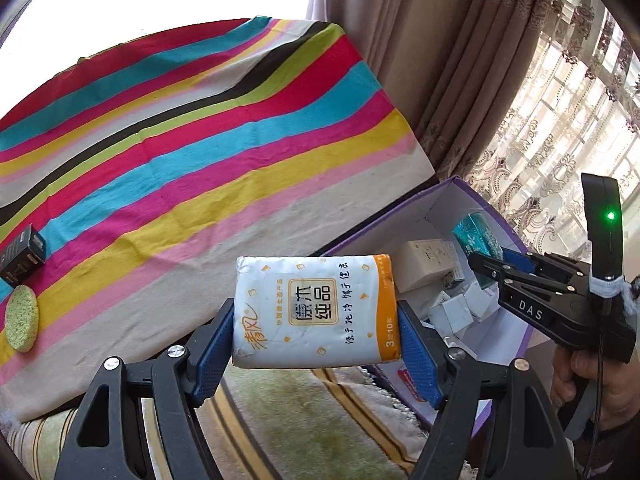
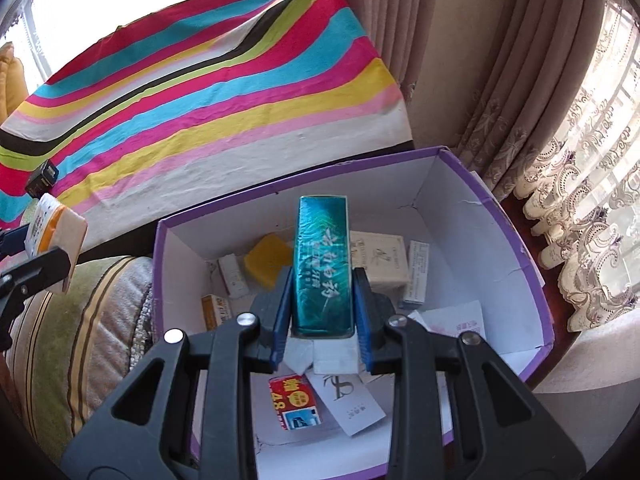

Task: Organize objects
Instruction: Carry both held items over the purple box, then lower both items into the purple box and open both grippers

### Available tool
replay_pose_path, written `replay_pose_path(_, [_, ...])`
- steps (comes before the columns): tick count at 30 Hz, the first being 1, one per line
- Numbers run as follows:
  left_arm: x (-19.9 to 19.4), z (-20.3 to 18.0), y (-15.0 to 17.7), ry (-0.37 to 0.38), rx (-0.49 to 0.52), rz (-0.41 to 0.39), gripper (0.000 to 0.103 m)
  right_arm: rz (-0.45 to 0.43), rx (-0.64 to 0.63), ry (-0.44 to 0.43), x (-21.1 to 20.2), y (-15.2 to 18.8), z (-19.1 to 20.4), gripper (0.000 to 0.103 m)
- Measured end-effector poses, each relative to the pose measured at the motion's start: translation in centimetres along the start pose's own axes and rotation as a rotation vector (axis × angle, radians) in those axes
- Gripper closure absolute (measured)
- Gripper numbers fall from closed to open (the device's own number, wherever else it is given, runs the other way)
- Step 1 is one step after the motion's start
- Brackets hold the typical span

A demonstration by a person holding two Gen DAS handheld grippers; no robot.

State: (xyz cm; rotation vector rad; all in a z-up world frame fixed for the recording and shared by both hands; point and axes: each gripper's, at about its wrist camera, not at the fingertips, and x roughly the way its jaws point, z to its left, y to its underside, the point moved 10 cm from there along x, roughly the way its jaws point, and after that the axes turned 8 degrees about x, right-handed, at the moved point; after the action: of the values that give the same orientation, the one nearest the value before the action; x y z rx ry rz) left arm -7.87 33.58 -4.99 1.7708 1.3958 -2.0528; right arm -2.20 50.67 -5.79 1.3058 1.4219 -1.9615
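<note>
My left gripper point(image 1: 316, 320) is shut on a white and orange tissue pack point(image 1: 316, 312), held sideways between its blue pads in the air beside the striped cloth. The same tissue pack point(image 2: 56, 226) shows at the left edge of the right wrist view. My right gripper point(image 2: 322, 300) is shut on a long teal box point(image 2: 322, 260), held over the inside of a purple cardboard box point(image 2: 532, 280). In the left wrist view the right gripper point(image 1: 480, 262) reaches over that purple box point(image 1: 516, 240), with a hand point(image 1: 600, 380) on its handle.
The purple box holds several small cartons, a yellow block point(image 2: 267, 260) and paper slips. A striped cloth point(image 1: 200, 152) carries a black box point(image 1: 22, 256) and a green round sponge point(image 1: 22, 318). Curtains point(image 1: 520, 100) hang at the right. A striped cushion point(image 2: 80, 340) lies below left.
</note>
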Motion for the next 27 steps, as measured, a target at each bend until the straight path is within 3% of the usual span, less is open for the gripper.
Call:
replay_pose_path(15, [2.5, -5.2, -0.8, 0.064, 0.087, 0.049, 0.027, -0.044, 0.093, 0.071, -0.3, -2.4, -6.3, 0.071])
replay_pose_path(27, [3.1, -6.4, -1.1, 0.103, 0.082, 0.056, 0.021, -0.052, 0.119, 0.086, 0.0, -3.5, -7.8, 0.070])
